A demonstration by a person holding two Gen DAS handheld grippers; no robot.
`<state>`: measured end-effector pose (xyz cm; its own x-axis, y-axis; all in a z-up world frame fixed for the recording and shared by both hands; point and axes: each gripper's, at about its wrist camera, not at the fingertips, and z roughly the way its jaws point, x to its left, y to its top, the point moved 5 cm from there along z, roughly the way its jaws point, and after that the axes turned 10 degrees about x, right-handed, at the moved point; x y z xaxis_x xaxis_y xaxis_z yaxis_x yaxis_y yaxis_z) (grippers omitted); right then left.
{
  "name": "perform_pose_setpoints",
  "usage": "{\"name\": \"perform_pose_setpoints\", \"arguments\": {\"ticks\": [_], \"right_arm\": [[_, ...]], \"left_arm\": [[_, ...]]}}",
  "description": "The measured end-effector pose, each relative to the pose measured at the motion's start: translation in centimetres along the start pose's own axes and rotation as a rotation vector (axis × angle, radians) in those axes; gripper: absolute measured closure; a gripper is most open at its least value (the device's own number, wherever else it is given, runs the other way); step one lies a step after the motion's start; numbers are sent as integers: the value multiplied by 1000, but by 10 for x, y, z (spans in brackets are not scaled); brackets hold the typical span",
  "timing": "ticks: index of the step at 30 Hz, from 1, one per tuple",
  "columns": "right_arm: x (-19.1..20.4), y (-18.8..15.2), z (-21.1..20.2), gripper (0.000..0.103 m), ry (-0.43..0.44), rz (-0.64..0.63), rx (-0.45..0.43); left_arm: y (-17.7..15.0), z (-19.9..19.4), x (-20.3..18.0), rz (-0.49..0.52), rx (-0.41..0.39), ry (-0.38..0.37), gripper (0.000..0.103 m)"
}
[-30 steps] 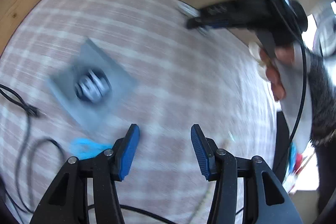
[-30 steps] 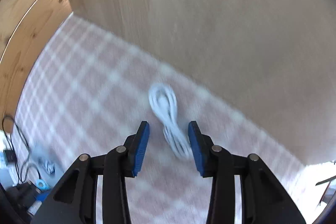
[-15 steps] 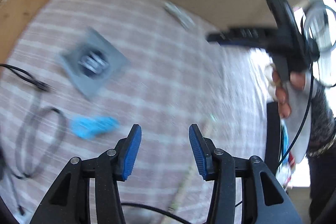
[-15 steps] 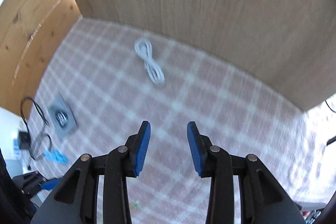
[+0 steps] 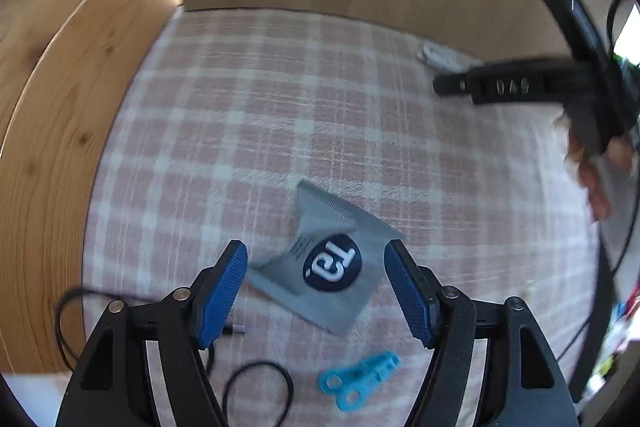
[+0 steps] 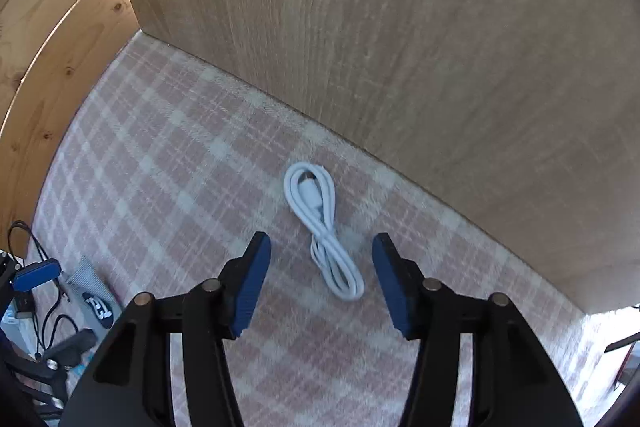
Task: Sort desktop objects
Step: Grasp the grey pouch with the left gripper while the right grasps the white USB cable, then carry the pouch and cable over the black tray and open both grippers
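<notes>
A pink and white checked cloth covers the surface. At its far edge stands a pale wooden panel; at the left edge, a knotty pine wall catching light.

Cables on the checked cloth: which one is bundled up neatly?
The white cable, tied in a tidy bundle by the wooden wall. The black cable sprawls loose at the cloth's edge.
</notes>
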<state>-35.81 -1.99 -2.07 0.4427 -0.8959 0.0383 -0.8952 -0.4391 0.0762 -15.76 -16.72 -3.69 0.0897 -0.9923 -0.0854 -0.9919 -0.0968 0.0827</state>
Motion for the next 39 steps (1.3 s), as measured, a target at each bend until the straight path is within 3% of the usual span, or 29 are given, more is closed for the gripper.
{"name": "perform_pose_setpoints", "arguments": {"ticks": [3, 4, 9, 12, 18, 26, 28, 29, 31, 34, 39], "right_arm": [[1, 0, 0, 50, 5, -9, -4], [0, -1, -1, 50, 9, -7, -6], [-7, -15, -6, 81, -24, 6, -22], [-13, -29, -9, 88, 29, 42, -6], [-16, -65, -17, 90, 110, 94, 6], [-29, -127, -65, 90, 184, 161, -68], [-50, -143, -83, 90, 205, 179, -95], [-75, -132, -94, 90, 206, 189, -107], [-70, -151, -122, 90, 206, 225, -131], [-117, -206, -160, 90, 191, 289, -159], [-146, -285, -186, 90, 114, 453, -199]], "left_arm": [[6, 17, -5, 25, 28, 11, 34], [6, 17, -7, 33, 4, 21, 36], [2, 21, -21, 50, -44, 32, 77], [-7, 26, -25, 13, -33, -40, 88], [-48, 8, -4, -85, -26, -145, 92], [-75, -22, -14, -84, -74, -202, 92], [-83, -33, -24, -60, -91, -222, 92], [-87, -38, -30, -45, -99, -232, 92], [-96, -48, -46, -8, -111, -258, 92], [-97, -57, -76, 64, -116, -294, 92], [-85, -58, -130, 203, -99, -348, 92]]}}
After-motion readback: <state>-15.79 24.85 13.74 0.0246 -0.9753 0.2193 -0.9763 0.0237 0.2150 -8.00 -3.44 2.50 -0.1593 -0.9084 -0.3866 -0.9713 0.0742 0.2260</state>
